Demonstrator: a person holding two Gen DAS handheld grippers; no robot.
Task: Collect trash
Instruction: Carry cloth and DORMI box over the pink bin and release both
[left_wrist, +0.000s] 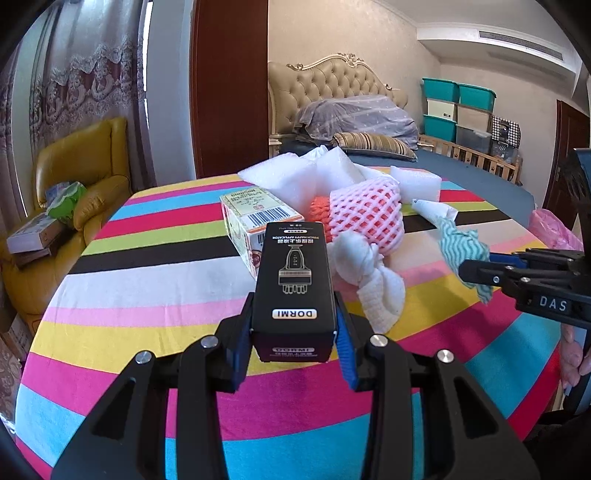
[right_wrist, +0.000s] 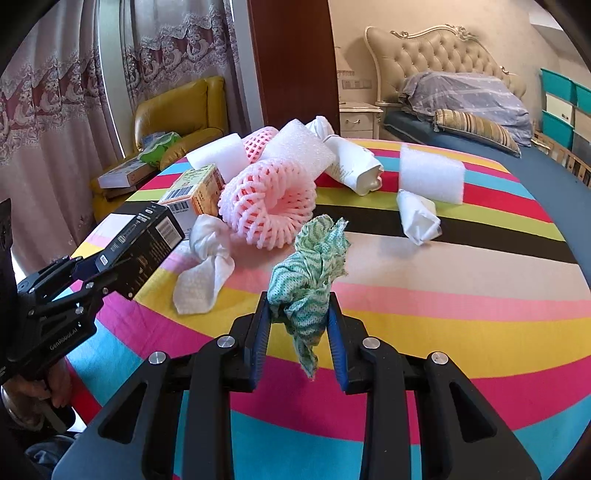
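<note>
My left gripper (left_wrist: 293, 325) is shut on a black DORMI box (left_wrist: 293, 280), held above the striped table (left_wrist: 129, 295); the box also shows at the left of the right wrist view (right_wrist: 144, 240). My right gripper (right_wrist: 299, 317) is shut on a crumpled green-and-white cloth (right_wrist: 310, 273), also seen in the left wrist view (left_wrist: 461, 247). On the table lie a pink foam fruit net (right_wrist: 269, 199), a knotted white tissue (right_wrist: 203, 266), an orange carton (right_wrist: 195, 192), white foam blocks (right_wrist: 430, 175), a white tube (right_wrist: 354, 166) and a folded white wrapper (right_wrist: 417, 214).
A yellow armchair (left_wrist: 77, 166) with boxes stands left of the table. A bed (right_wrist: 461, 122) with pillows lies behind it. Teal storage bins (left_wrist: 458, 107) are stacked at the far right. A pink plastic bag (left_wrist: 554, 229) shows at the table's right edge.
</note>
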